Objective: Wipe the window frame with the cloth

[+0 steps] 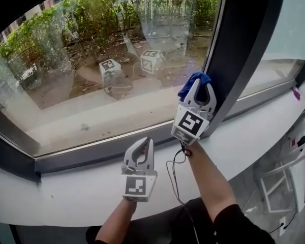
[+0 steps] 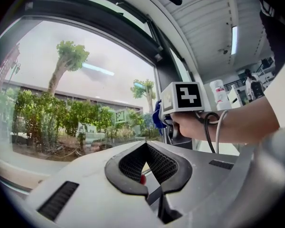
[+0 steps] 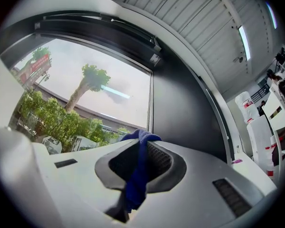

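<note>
Cloth [image 1: 193, 82] pinched in right hand-held gripper [image 1: 203, 81]

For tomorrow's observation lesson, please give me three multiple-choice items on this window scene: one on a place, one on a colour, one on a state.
1. Where is the cloth?
A) between the right gripper's jaws, up at the dark upright window frame
B) lying on the white sill
C) hanging on the shrubs outside

2. What colour is the cloth?
A) red
B) blue
C) white

3. How is the left gripper?
A) shut on a sponge
B) wide open
C) shut, holding nothing

Answers:
1 A: the right gripper view shows the cloth pinched between its jaws.
2 B: it shows blue in all views.
3 C: its jaws meet with nothing between them.
</note>
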